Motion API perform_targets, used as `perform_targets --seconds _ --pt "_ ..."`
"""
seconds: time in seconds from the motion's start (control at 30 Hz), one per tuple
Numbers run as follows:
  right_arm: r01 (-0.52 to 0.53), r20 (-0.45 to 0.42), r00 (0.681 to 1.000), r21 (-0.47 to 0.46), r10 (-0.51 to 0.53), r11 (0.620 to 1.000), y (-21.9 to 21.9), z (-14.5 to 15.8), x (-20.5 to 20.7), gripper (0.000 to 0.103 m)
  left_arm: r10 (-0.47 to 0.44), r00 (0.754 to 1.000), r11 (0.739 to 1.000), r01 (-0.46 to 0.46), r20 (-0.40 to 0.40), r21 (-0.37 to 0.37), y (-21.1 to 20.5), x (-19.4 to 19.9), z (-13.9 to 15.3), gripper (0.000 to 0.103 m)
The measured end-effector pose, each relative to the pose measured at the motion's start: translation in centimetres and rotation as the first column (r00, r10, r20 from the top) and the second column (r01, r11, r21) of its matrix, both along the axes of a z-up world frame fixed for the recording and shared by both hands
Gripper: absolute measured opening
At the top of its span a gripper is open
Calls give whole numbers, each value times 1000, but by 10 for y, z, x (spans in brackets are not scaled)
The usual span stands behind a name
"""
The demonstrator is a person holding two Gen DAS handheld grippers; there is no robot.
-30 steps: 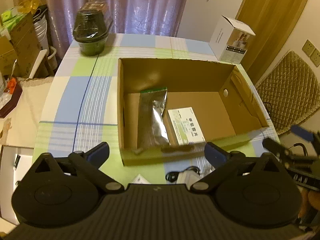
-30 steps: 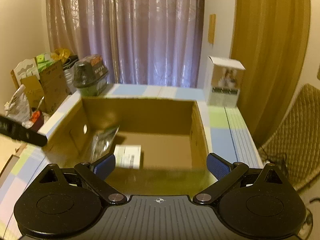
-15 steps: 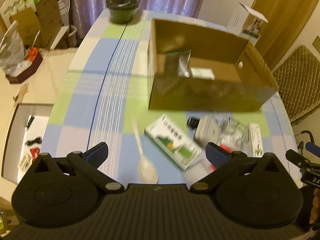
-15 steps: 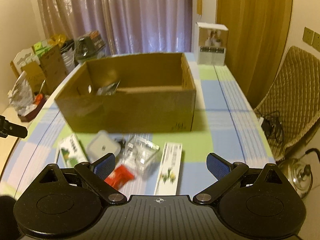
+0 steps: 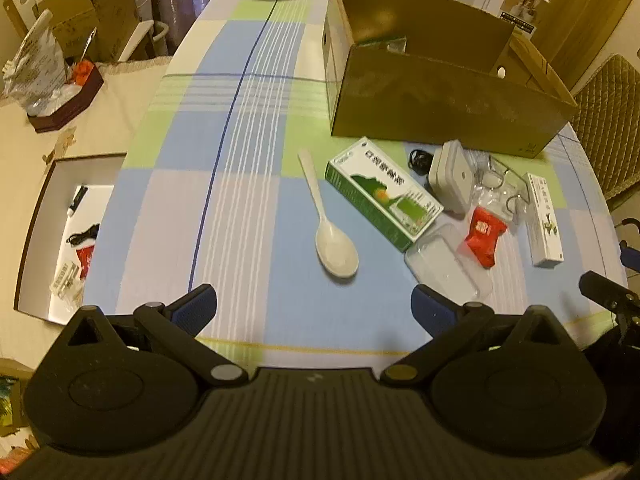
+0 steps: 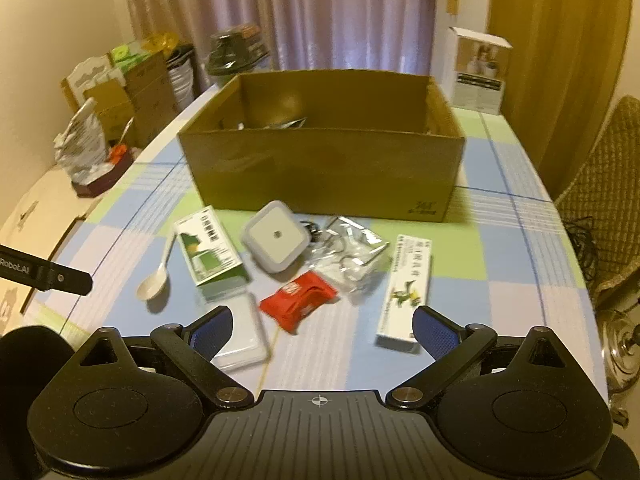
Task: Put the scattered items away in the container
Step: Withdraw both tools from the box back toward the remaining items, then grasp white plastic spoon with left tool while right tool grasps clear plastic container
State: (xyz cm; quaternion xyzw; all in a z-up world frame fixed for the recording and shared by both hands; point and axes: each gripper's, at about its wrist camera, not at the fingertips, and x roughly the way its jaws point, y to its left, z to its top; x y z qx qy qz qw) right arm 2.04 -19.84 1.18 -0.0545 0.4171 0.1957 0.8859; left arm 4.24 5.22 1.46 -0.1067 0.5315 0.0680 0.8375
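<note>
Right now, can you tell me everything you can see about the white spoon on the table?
The spoon is plain white and looks like plastic, with a long thin handle and an oval bowl facing up. It lies flat on the checked tablecloth, handle pointing toward the cardboard box, bowl toward the grippers. It sits just left of the green and white box, apart from it. Nothing holds it or touches it except the cloth.

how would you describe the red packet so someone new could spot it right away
Start at the big open cardboard box on the checked tablecloth and look at the loose items in front of it. The red packet lies nearest the grippers, between the clear plastic case and the long white box. It is the only bright red thing there.
</note>
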Motion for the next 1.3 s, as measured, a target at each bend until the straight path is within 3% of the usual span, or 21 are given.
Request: perform_targets --seconds 0.23,0.33,1.3 --pt "-65 -10 998 -11 65 998 19 -9 -1 102 0 1000 1000 0 -12 -15 0 -6 -8 101" --pt "-97 -27 995 -25 97 995 27 -14 2 85 -8 1000 1000 8 -16 -13 0 -3 -11 101" --pt "-226 -129 968 -60 217 972 78 -68 21 84 -8 997 999 5 -74 -34 22 32 -41 101"
